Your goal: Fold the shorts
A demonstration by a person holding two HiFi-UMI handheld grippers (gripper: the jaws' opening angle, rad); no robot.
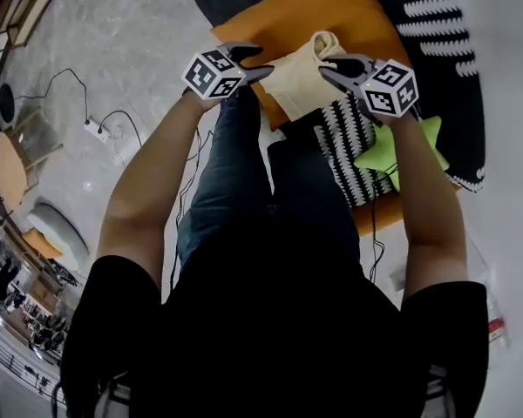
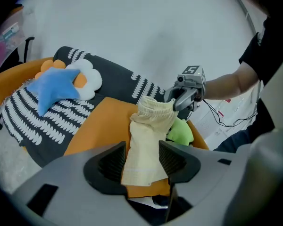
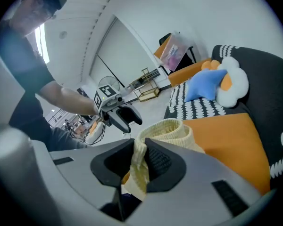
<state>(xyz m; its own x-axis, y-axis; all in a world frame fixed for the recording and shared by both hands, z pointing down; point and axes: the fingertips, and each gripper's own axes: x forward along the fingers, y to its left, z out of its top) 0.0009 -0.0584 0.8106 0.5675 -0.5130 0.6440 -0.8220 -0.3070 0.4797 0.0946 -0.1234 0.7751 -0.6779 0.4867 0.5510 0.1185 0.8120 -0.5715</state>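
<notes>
Cream shorts [image 1: 298,81] lie on an orange cushion [image 1: 331,7], bunched and lifted at one end. My right gripper [image 1: 327,66] is shut on that raised, ribbed end of the shorts [image 3: 172,131], with cloth pinched between its pads [image 3: 140,161]. In the left gripper view the right gripper [image 2: 177,100] holds the top of the shorts [image 2: 148,140] up. My left gripper [image 1: 260,62] hovers just left of the shorts, jaws apart and empty. The right gripper view shows the left gripper [image 3: 127,119] open in the air with nothing in it.
The cushion rests on a black blanket with white stripes [image 1: 436,24]. A green star pillow [image 1: 392,151] lies near my right arm. A blue star pillow [image 2: 52,88] and a white flower pillow [image 2: 87,79] sit further back. Cables [image 1: 105,129] run across the grey floor on the left.
</notes>
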